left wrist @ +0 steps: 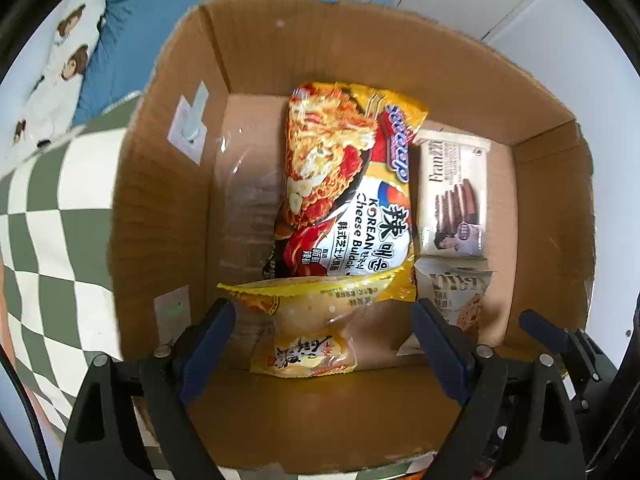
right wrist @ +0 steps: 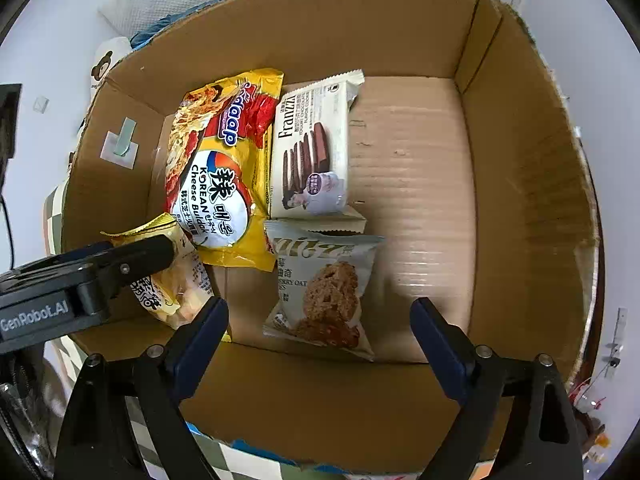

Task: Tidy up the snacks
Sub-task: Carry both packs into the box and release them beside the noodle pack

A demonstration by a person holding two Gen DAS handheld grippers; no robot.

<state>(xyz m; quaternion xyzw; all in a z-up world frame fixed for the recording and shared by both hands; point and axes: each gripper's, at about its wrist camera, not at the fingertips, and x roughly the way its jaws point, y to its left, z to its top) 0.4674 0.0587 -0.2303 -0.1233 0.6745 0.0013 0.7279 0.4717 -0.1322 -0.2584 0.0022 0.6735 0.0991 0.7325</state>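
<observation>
Cardboard box (right wrist: 520,168), open top, seen from above by both wrist cameras. Checkered cloth (left wrist: 60,240) under its left side.

Left part of the box floor: small yellow snack bag (left wrist: 308,320), lying near the front wall. Left gripper (left wrist: 324,320) points down over it, jaws spread wide; the bag sits between the two blue pads without either one pressing it. In the right wrist view the same bag (right wrist: 176,280) shows partly hidden under the left gripper's black finger.

Just behind it: large yellow noodle packet (right wrist: 224,168), Korean cheese flavour, lying flat and lengthwise toward the back wall, its near end touching or overlapping the small bag.

Next to the right: white Franzzi wafer pack (right wrist: 312,148), edge to edge with the noodles.

In front of the wafers: grey oat cookie bag (right wrist: 324,292), flat on the floor. Right gripper (right wrist: 320,320) hangs straight over it, jaws wide apart, the bag lying loose between the pads, neither touching it.

Right third of the box floor: bare cardboard.
</observation>
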